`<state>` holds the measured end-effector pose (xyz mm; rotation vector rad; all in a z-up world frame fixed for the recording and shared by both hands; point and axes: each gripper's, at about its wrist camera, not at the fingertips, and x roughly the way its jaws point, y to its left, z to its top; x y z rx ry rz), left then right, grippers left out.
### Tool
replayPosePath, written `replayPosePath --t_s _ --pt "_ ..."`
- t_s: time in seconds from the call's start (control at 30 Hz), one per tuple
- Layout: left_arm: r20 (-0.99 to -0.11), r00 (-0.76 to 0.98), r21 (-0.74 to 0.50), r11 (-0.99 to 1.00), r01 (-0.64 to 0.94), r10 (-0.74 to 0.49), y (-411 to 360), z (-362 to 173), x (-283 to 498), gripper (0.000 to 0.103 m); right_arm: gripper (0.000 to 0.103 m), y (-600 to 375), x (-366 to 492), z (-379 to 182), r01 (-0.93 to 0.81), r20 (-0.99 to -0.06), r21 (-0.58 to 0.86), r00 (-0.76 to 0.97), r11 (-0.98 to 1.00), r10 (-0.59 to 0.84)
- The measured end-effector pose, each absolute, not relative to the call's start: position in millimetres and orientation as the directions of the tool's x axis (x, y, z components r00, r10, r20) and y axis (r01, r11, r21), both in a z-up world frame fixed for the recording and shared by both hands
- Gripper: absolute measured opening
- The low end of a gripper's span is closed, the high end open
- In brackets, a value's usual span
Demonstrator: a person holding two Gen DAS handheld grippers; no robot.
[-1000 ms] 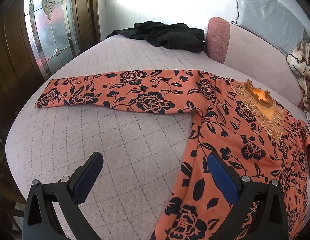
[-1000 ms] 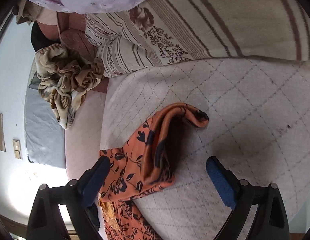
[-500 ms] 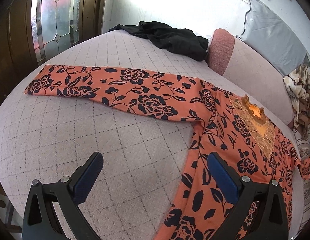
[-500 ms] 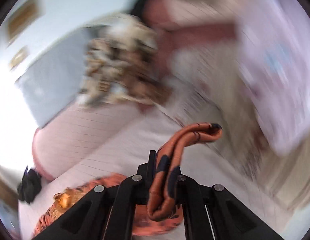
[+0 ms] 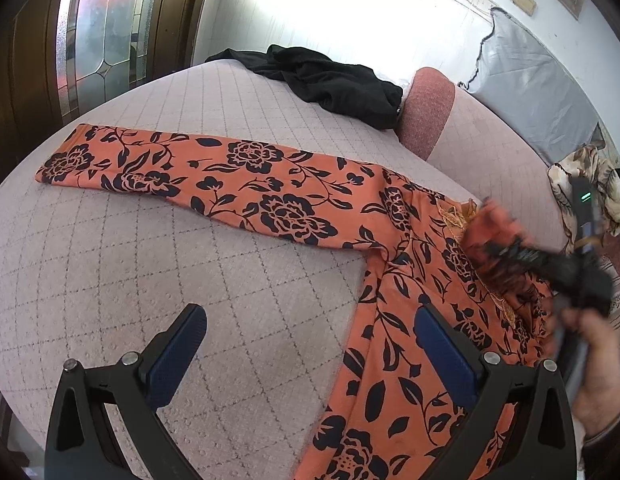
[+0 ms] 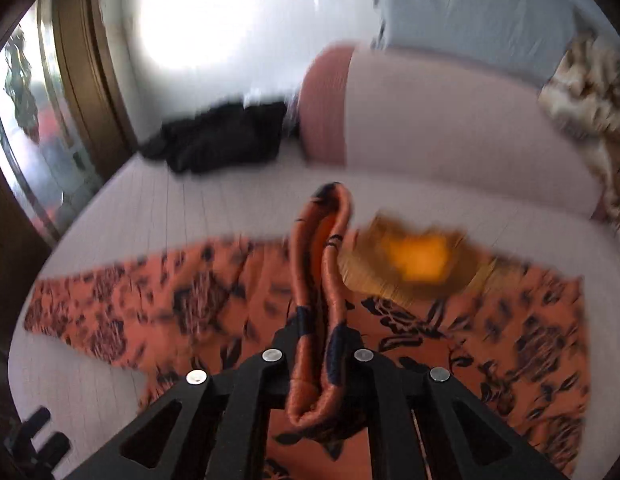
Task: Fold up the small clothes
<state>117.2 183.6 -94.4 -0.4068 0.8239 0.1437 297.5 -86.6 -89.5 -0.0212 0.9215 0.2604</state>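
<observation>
Your orange top with the black flower print [image 5: 294,216] lies spread flat on the pale quilted bed [image 5: 158,288]. One long sleeve runs out to the far left, well ahead of your left gripper [image 5: 310,348]. The body of the top lies under and beyond that gripper's right finger [image 5: 445,356], while its left finger [image 5: 178,352] hangs over bare quilt. Those fingers stand wide apart with nothing between them.

Your right gripper [image 6: 321,344] has the other sleeve's folded cuff [image 6: 323,280] between its fingers, which are nearly together and just starting to ease apart. The cuff stands up in a loop ahead of the fingertips, and a bit of fabric hangs down behind them. Beyond and to the right of the cuff lies the gold lace neckline [image 6: 417,260], blurred. From the left wrist view, that gripper and your hand [image 5: 593,364] show at the right edge, over the top's chest.

Farther out, a crumpled black garment [image 5: 329,80] sits at the far end of the bed, beside a pink bolster [image 5: 429,116].
</observation>
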Motion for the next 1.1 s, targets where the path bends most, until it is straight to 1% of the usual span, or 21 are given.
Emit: replayPosePath --t_s 0.03,0.07,0.1,0.13,0.2,0.27,0.33,0.4,0.5,0.57,0.67,0.7,0.77,0.87,0.93,0.97,1.0,1.03,1.07,1.1 --pt "-0.738 0.674 -0.291 0.916 -0.277 -0.031 183 -95 117 0.103 0.048 -81 298 -122 -0.228 -0.841 0.111 0.498 0.967 0.214" --pt "-0.739 0.673 -0.289 0.917 -0.274 -0.032 182 -95 118 0.103 0.070 -79 294 -145 -0.228 -0.862 0.144 0.449 0.963 0.235" --pt "-0.738 0.674 -0.290 0.918 -0.270 -0.035 182 -95 118 0.103 0.089 -79 284 -146 -0.261 -0.821 0.181 0.491 0.948 0.291" --pt "-0.737 0.675 -0.292 0.918 -0.267 -0.038 181 -95 119 0.103 0.099 -80 277 -142 -0.278 -0.802 0.193 0.508 0.941 0.315" --pt "-0.735 0.676 -0.299 0.918 -0.260 -0.048 178 -95 120 0.103 0.100 -88 272 -132 -0.303 -0.792 0.266 0.473 0.915 0.387" --pt "-0.734 0.677 -0.293 0.924 -0.246 -0.053 173 -95 122 0.103 0.100 -103 269 -111 -0.299 -0.749 0.291 0.520 0.909 0.410" --pt "-0.731 0.680 -0.275 0.934 -0.229 -0.049 167 -94 123 0.103 0.101 -126 268 -95 -0.261 -0.709 0.358 0.548 0.896 0.443" --pt "-0.730 0.681 -0.269 0.937 -0.222 -0.048 165 -94 123 0.103 0.101 -152 266 -92 -0.214 -0.687 0.418 0.561 0.883 0.461" --pt "-0.729 0.681 -0.289 0.933 -0.216 -0.068 166 -95 122 0.103 0.101 -185 259 -93 -0.153 -0.691 0.451 0.564 0.879 0.452" --pt "-0.732 0.675 -0.302 0.931 -0.205 -0.089 165 -96 122 0.103 0.101 -212 241 -87 -0.111 -0.674 0.496 0.576 0.861 0.462" --pt "-0.742 0.649 -0.339 0.929 -0.150 -0.166 159 -96 127 0.103 0.101 -260 212 -95 -0.050 -0.647 0.557 0.600 0.829 0.471" --pt "-0.734 0.649 -0.361 0.924 -0.123 -0.200 154 -93 129 0.103 0.101 -274 204 -96 -0.044 -0.642 0.565 0.604 0.824 0.472" --pt "-0.717 0.642 -0.409 0.910 -0.071 -0.273 144 -84 138 0.103 0.101 -292 188 -99 -0.054 -0.638 0.561 0.607 0.826 0.474" --pt "-0.706 0.608 -0.470 0.882 -0.019 -0.363 123 -71 172 0.103 0.101 -311 175 -102 -0.087 -0.621 0.551 0.621 0.830 0.478" --pt "-0.689 0.595 -0.518 0.855 -0.006 -0.413 110 -70 199 0.103 0.101 -320 170 -103 -0.110 -0.590 0.570 0.635 0.814 0.499" --pt "-0.699 0.574 -0.530 0.848 -0.015 -0.427 103 -74 214 0.103 0.101 -324 168 -103 -0.121 -0.568 0.583 0.646 0.803 0.510" --pt "-0.708 0.553 -0.543 0.839 -0.029 -0.439 98 -78 228 0.101 0.101 -327 166 -104 -0.132 -0.547 0.594 0.657 0.793 0.519" --pt "-0.718 0.535 -0.551 0.833 -0.046 -0.445 93 -82 241 0.096 0.101 -330 164 -105 -0.140 -0.531 0.601 0.665 0.787 0.524" --pt "-0.737 0.509 -0.546 0.835 -0.063 -0.444 88 -88 256 0.093 0.101 -331 163 -107 -0.143 -0.522 0.611 0.666 0.778 0.533" --pt "-0.756 0.485 -0.540 0.838 -0.081 -0.440 83 -94 268 0.086 0.101 -332 164 -110 -0.151 -0.515 0.628 0.656 0.764 0.552"
